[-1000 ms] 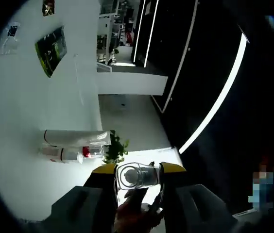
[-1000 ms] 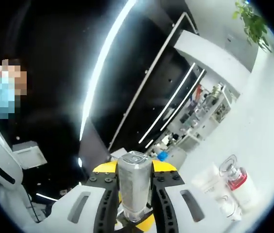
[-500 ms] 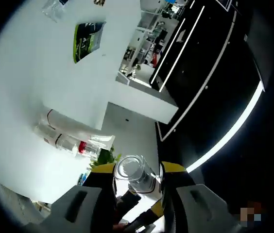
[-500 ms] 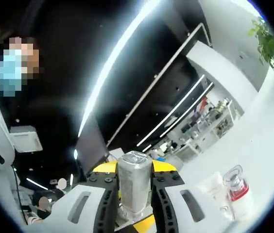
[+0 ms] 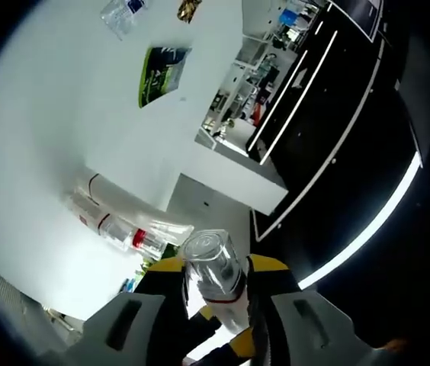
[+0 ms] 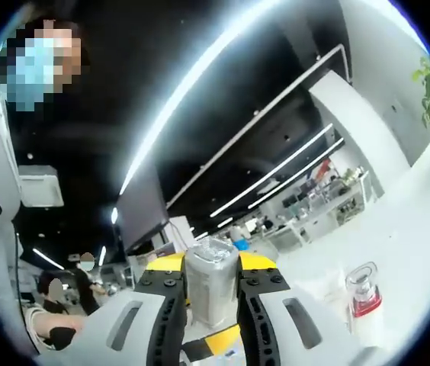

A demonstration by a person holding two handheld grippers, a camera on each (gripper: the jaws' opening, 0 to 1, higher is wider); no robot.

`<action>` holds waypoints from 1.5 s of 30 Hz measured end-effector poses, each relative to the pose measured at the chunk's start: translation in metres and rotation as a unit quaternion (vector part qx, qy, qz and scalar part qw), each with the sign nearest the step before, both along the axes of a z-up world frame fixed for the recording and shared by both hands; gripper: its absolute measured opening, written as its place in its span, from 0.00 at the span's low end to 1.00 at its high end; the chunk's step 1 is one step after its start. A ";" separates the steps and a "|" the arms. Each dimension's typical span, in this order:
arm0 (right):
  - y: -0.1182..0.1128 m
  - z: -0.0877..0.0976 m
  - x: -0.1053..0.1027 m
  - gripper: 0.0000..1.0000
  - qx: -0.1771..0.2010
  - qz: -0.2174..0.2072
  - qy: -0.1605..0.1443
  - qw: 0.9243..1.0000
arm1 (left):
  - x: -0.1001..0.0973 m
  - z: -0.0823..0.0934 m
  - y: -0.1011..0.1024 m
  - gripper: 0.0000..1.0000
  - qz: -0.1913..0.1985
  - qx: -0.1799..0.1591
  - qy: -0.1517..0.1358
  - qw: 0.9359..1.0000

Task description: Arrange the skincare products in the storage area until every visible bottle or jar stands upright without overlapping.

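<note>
Left gripper view: my left gripper (image 5: 213,284) clamps one clear bottle (image 5: 213,268), as does my right gripper (image 6: 211,286). Ahead-left, red-collared bottle (image 5: 127,235) and tube (image 5: 135,214) lie flat; unfinished.

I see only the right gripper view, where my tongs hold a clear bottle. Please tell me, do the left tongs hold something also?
Observer: Yes. The left tongs are shut on a clear bottle.
Operator: Is there something on the table that my view does not give me?
Observer: A green packet lies flat on the white table.
Operator: Anything beyond it?
Observer: A water bottle lies further along the table, past the packet.
</note>
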State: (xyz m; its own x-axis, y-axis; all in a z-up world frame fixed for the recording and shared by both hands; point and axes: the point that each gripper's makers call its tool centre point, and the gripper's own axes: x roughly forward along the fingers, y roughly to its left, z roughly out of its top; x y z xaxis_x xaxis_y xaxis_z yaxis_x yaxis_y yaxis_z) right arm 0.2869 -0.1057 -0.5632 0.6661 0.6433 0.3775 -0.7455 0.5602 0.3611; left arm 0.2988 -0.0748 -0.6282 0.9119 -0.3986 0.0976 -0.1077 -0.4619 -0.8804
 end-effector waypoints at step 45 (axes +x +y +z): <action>0.026 -0.077 -0.016 0.28 -0.211 0.069 0.122 0.967 | 0.017 0.000 0.050 0.16 -0.021 0.401 -0.193 0.895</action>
